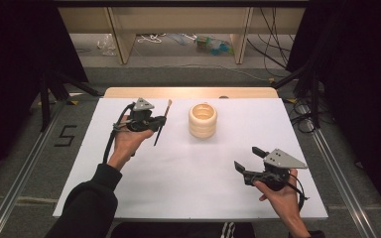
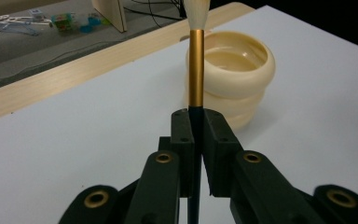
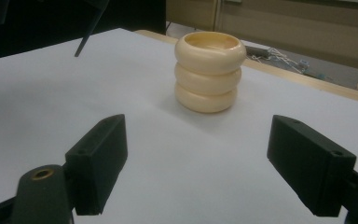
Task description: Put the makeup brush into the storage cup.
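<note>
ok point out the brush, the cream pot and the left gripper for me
brush (image 2: 196,60), left gripper view, on its gold ferrule
cream pot (image 3: 208,74), right gripper view, on its middle ring
left gripper (image 2: 197,128), left gripper view, between its fingertips clamped on the brush handle

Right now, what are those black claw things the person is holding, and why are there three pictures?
They are hand-held grippers, tools with two black jaws that pinch things. One picture is taken from above the white table, looking down on both hands. The other two come from small cameras riding on each gripper, looking along its jaws. The left gripper is shut on a calligraphy brush with a gold band and pale bristles, pinching its dark handle so the bristles point up and away. The right gripper is open, with nothing between its jaws. On the table stands a cream pot shaped like three stacked rings, close beside the brush.
</note>
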`<action>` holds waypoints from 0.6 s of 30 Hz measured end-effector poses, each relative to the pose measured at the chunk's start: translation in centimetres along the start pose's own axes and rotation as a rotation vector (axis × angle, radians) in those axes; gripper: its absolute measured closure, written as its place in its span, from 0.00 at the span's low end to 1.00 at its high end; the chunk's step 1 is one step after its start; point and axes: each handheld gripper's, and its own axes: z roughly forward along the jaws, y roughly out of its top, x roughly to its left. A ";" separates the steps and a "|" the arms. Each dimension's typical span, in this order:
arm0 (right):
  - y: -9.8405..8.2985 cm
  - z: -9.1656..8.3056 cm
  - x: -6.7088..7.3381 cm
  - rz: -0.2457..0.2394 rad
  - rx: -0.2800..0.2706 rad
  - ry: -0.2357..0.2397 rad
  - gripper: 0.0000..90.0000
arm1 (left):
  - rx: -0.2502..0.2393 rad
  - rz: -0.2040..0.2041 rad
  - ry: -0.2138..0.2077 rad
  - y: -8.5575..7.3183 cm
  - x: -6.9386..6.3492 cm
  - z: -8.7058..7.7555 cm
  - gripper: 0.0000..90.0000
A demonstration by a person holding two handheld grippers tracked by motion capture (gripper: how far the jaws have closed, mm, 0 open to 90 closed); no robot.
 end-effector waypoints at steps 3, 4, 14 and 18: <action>0.0 -0.1 0.0 -0.001 0.011 -0.003 0.23 | -0.015 -0.001 0.033 0.1 0.2 0.2 0.93; 0.0 -0.1 0.0 -0.001 0.011 -0.003 0.23 | -0.015 -0.001 0.033 0.1 0.2 0.2 0.93; 0.0 0.0 0.0 0.000 -0.003 0.004 0.23 | -0.069 -0.042 0.061 0.5 0.3 1.2 0.93; 0.0 0.0 0.0 0.000 -0.005 0.003 0.23 | -0.103 -0.062 0.064 0.9 0.0 1.5 0.93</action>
